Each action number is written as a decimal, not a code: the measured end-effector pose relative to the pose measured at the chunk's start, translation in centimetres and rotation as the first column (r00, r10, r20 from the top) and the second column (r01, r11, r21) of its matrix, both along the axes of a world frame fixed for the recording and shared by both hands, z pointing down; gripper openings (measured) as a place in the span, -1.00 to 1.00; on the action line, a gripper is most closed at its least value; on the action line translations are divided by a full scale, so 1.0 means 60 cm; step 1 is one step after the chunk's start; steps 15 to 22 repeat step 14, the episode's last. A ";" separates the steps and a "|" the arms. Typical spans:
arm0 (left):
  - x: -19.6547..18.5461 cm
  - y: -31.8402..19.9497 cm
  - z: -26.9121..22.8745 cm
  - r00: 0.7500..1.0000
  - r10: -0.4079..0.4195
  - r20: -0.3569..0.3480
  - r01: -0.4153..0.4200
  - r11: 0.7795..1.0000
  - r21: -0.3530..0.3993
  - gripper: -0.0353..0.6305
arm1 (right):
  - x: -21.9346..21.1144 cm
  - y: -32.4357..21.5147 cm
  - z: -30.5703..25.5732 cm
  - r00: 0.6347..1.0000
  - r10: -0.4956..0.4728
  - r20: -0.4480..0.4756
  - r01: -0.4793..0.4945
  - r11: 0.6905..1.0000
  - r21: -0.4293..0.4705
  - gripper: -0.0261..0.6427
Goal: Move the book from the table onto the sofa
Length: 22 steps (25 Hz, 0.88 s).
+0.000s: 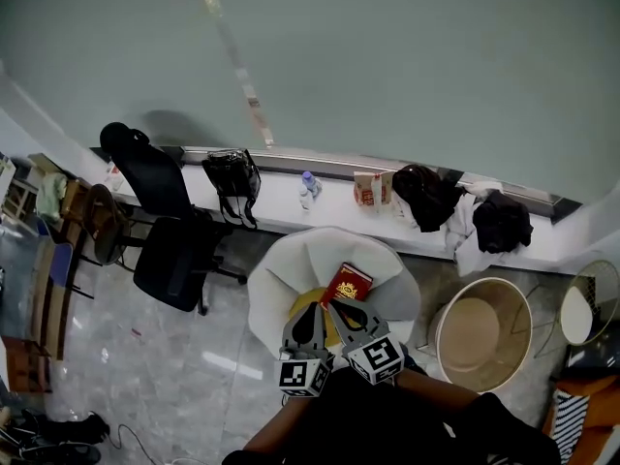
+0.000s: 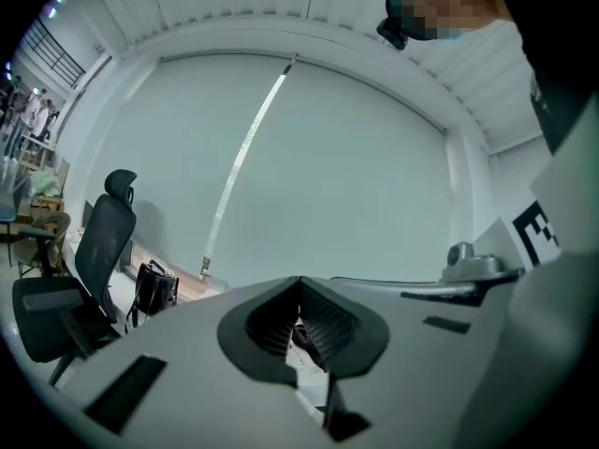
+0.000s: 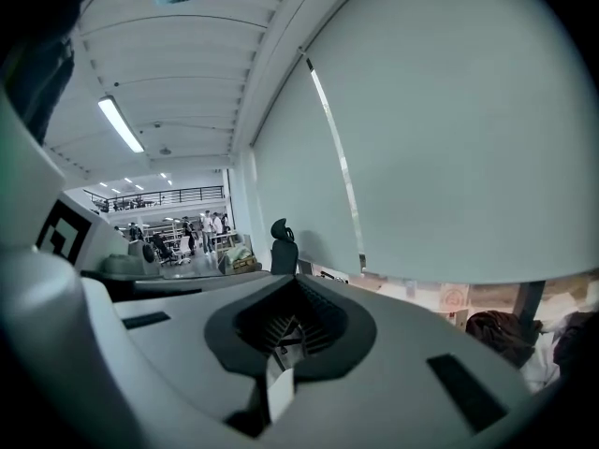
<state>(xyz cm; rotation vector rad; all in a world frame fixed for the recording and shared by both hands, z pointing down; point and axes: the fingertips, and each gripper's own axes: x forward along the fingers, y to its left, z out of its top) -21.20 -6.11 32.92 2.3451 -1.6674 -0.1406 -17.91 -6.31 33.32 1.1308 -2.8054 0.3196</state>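
Observation:
A red book (image 1: 347, 284) with a yellow emblem lies on a round white table (image 1: 276, 274), partly over a yellow item (image 1: 306, 304). Both grippers are held high, close under the head camera and above the table's near side. The left gripper (image 1: 312, 312) is shut with nothing in it, and the right gripper (image 1: 341, 310) beside it is shut and empty too. In the left gripper view the left gripper (image 2: 299, 321) has its jaws closed together, facing a pale window blind. In the right gripper view the right gripper (image 3: 290, 325) also shows closed jaws.
A black office chair (image 1: 170, 250) stands left of the table. Right of it is a round beige tub (image 1: 484, 332). A long white ledge (image 1: 281, 201) carries a black bag (image 1: 232, 174), a bottle (image 1: 308, 190), a carton (image 1: 368, 189) and dark clothes (image 1: 502, 223).

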 end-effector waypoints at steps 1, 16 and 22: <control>-0.004 0.001 0.000 1.000 -0.009 0.000 0.009 1.000 0.001 -0.84 | -0.005 0.004 0.000 1.000 -0.008 -0.002 0.008 1.000 0.001 -0.87; 0.015 0.021 0.013 0.999 -0.012 0.037 0.012 1.000 0.019 -0.84 | -0.005 0.021 0.008 0.997 -0.053 -0.050 0.054 0.998 0.013 -0.87; 0.015 0.021 0.013 0.999 -0.012 0.037 0.012 1.000 0.019 -0.84 | -0.005 0.021 0.008 0.997 -0.053 -0.050 0.054 0.998 0.013 -0.87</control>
